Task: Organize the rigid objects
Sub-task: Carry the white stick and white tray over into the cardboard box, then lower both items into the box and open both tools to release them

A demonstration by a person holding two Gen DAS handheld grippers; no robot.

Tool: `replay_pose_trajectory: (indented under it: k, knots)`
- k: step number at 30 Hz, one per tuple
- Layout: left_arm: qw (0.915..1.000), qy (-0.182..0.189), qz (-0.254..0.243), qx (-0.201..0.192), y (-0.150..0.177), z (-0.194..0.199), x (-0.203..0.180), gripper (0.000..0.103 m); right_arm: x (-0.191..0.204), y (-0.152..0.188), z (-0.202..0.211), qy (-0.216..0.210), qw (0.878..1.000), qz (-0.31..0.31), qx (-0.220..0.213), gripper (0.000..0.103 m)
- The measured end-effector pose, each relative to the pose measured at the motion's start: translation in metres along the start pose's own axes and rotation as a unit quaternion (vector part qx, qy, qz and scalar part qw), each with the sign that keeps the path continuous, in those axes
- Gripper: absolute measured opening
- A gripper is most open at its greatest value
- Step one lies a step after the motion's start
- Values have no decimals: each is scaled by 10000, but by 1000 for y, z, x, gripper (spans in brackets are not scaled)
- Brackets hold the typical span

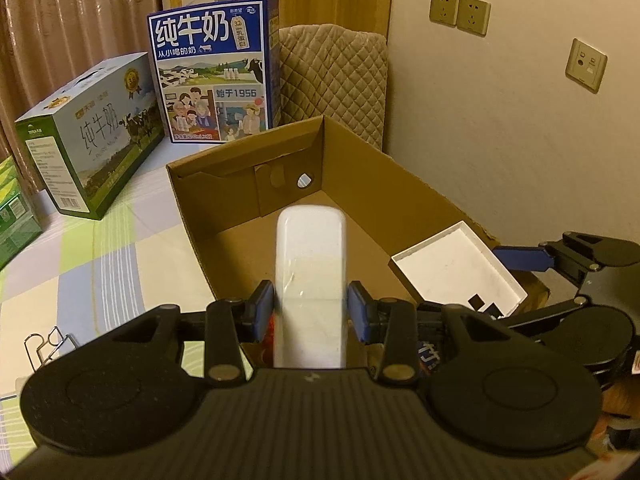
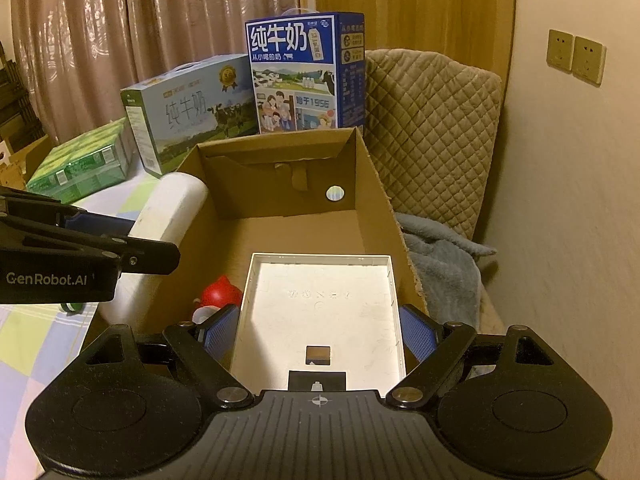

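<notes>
Brown corrugated cardboard box [image 1: 360,200] stands open on a checked cloth [image 1: 100,248]. The left gripper [image 1: 310,304] has its blue pads clamped on a white rounded block [image 1: 310,264], held above the box's near left wall. The right gripper [image 2: 320,332] grips a shallow white tray [image 2: 320,304] by both side walls, over the box floor beside a red toy [image 2: 220,290]. Milk cartons [image 2: 304,76] stand behind.

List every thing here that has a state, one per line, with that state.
left gripper: shut on the white block.
white block: held, pointing over the box.
right gripper: shut on the white tray.
white tray: held, hollow side up, over the box.
cardboard box: open on top, a red object inside.
blue milk carton: upright.
green milk carton: closed.
</notes>
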State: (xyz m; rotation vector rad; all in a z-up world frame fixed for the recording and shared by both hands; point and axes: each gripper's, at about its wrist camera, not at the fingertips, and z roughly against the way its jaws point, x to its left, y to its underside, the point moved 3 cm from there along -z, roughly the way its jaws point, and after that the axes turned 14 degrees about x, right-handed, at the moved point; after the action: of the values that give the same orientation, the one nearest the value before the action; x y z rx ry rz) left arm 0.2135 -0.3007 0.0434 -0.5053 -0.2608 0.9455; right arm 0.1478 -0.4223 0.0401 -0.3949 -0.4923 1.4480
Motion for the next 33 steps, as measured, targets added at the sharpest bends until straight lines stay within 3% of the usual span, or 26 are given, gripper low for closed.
replay_pose_trajectory:
  k: [33]
  knots:
    - [9996, -176, 97, -196, 4, 24, 13, 35, -3, -1, 4, -240, 9993, -277, -6, 83]
